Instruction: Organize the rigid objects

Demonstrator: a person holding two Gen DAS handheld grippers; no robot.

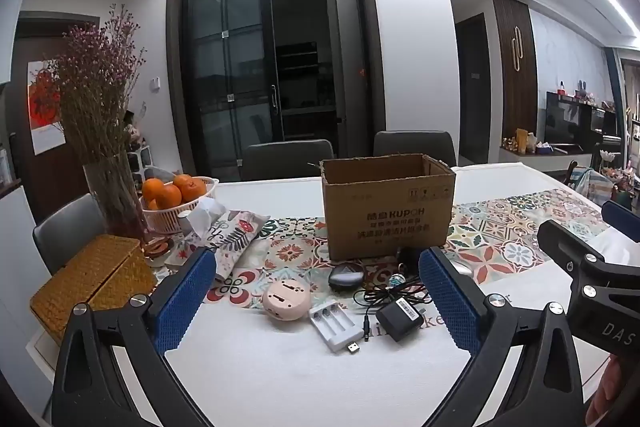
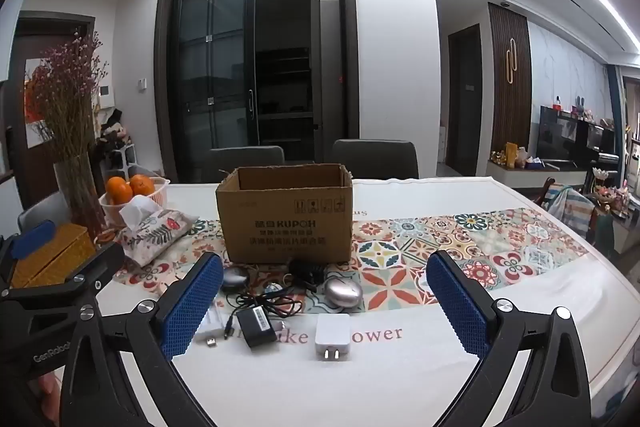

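An open cardboard box (image 1: 388,211) stands on the patterned runner; it also shows in the right wrist view (image 2: 286,215). In front of it lie a pink round device (image 1: 286,299), a white battery charger (image 1: 334,323), a black power adapter (image 1: 400,313) with its cable, and a dark oval mouse (image 1: 346,275). The right wrist view adds a white plug adapter (image 2: 333,337), a silver oval object (image 2: 343,293) and the black adapter (image 2: 256,325). My left gripper (image 1: 316,301) is open above the items. My right gripper (image 2: 324,303) is open, also empty.
A basket of oranges (image 1: 176,197), a vase of dried flowers (image 1: 112,195), a floral tissue pouch (image 1: 230,233) and a woven box (image 1: 92,281) stand at the left. Two chairs (image 1: 288,157) sit behind the white table (image 1: 300,379).
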